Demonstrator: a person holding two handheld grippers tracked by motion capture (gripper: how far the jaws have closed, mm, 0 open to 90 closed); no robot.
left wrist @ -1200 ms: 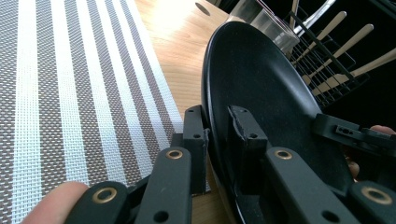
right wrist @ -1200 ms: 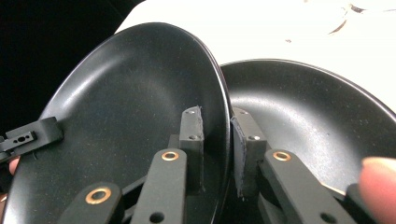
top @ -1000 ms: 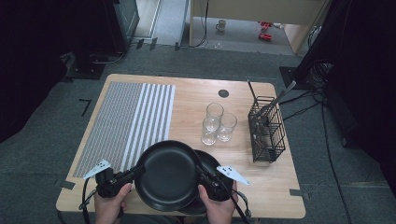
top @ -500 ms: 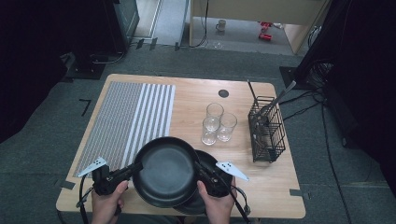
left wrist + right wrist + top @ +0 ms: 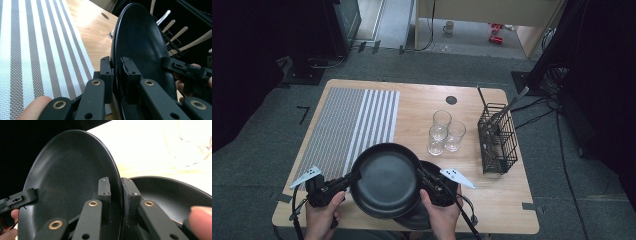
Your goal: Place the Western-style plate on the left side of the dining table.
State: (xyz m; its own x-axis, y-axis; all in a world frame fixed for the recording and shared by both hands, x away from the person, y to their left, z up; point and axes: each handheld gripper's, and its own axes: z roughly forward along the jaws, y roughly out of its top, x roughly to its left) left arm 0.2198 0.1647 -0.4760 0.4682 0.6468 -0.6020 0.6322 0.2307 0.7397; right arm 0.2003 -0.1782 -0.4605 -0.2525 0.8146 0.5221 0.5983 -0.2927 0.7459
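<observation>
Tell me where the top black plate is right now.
In the high view the top black plate sits at the table's near edge, gripped between the left gripper and right gripper, above a second plate.

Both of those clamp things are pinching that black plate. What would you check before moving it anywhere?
1. left gripper clamped on the upper black plate rim: ok.
2. right gripper clamped on the opposite rim: ok.
3. Plate lifted off the second black plate beneath: cannot tell.
4. Three glasses clear of the plate: ok.
5. Striped mat free to take it: ok.
6. Cutlery basket out of the way: ok.
</observation>
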